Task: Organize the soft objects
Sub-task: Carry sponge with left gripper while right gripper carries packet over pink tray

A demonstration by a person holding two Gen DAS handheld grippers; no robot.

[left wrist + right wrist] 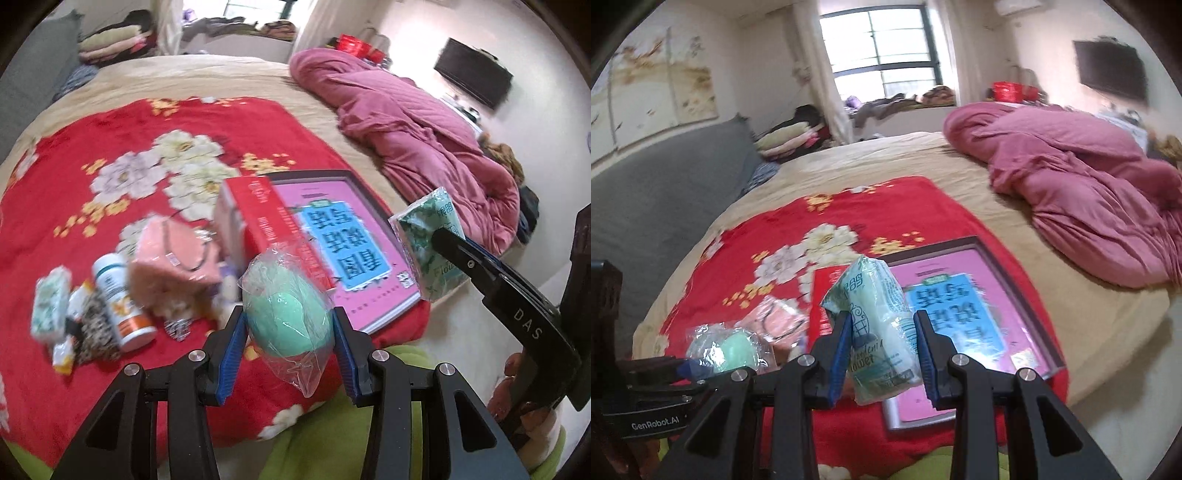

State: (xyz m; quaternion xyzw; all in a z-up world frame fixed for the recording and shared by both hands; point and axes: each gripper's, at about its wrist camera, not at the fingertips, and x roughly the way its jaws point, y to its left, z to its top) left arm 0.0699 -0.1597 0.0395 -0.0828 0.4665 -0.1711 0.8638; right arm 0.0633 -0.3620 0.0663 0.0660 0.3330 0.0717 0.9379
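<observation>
My left gripper (290, 328) is shut on a green sponge in a clear plastic bag (291, 314), held above the red floral blanket (92, 192). The sponge also shows in the right wrist view (735, 352). My right gripper (881, 341) is shut on a green tissue pack (877, 328), held above a pink box lid (1004, 354). The tissue pack also shows in the left wrist view (430, 243), off to the right of the sponge. A pink fluffy purse (173, 254) and another tissue pack (50, 302) lie on the blanket.
A red box (266, 218) leans on the pink lid (362, 251). A white bottle (120, 299), small sachets (62, 350) and a leopard-print item (94, 332) lie at the left. A crumpled pink quilt (424, 140) lies at the bed's right. A grey headboard (657, 199) is at the left.
</observation>
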